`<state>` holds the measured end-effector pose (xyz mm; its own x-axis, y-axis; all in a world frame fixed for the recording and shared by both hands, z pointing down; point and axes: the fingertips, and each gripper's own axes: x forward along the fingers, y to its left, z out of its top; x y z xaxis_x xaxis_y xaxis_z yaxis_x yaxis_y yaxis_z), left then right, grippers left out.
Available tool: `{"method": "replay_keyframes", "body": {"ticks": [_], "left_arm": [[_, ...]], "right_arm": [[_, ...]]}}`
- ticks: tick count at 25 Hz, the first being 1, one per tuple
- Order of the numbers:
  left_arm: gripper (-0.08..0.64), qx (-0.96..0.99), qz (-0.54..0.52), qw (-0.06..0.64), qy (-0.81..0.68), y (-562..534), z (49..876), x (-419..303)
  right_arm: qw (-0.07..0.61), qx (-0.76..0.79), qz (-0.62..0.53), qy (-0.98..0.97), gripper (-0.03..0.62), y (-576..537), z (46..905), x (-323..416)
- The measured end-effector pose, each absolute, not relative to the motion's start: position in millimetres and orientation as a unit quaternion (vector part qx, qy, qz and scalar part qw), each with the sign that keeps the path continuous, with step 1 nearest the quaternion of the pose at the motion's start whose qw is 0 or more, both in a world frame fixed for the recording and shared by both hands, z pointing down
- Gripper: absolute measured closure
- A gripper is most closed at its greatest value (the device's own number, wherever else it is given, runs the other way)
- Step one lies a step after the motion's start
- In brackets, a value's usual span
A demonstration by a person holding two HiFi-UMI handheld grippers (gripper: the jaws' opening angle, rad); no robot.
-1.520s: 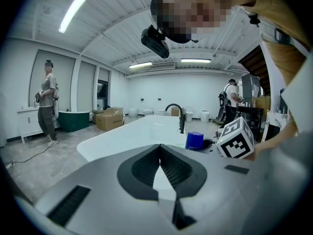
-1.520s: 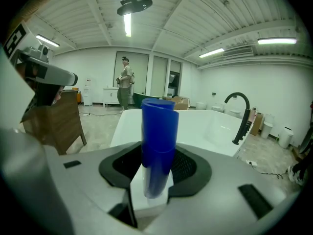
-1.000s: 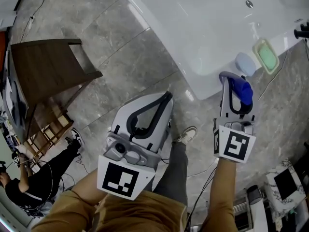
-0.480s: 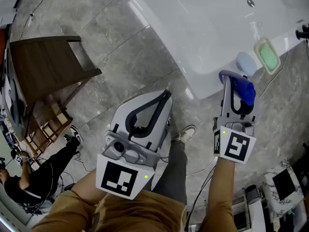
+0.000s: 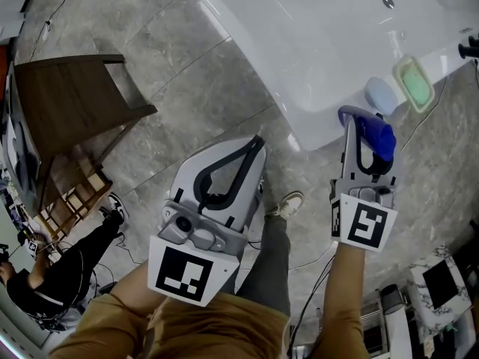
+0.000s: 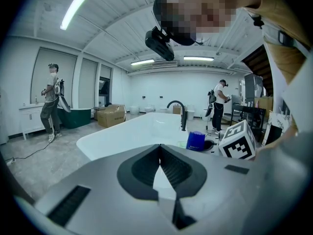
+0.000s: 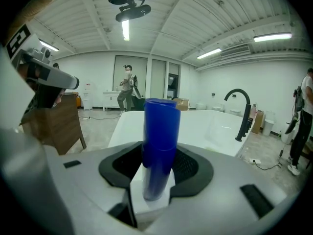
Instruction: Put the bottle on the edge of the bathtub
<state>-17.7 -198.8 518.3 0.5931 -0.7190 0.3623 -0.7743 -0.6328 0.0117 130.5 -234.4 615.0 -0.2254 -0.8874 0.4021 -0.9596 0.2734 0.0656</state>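
R gripper [image 5: 365, 129] pinches blue bottle [image 7: 159, 146] just short of bathtub [image 5: 310, 126] corner; L gripper [image 5: 257, 144] pressed together, empty. Carry step underway; next: reach fwd, set bottle on rim.

Grey stone-look floor tiles [image 5: 172, 66] spread beneath a dark wooden side table [image 5: 67, 103] (a cardboard box [image 6: 111, 115] sits by the far white wall), while strip lights [image 6: 74, 10] glow along the ribbed ceiling [image 7: 210, 13].
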Motion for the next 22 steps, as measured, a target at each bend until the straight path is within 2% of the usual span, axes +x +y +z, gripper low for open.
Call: {"method": "replay_keyframes", "body": {"ticks": [12,22], "left_arm": [[0.552,0.888,0.165,0.087,-0.421,-196.4,520.3,-21.6],[0.552,0.887,0.162,0.091,-0.422,-190.8,521.7,-21.6]], "right_arm": [[0.174,0.588,0.102,-0.784,0.414,-234.0,613.3,128.6],[0.174,0.574,0.107,-0.793,0.334,-228.9,616.1,126.8]]}}
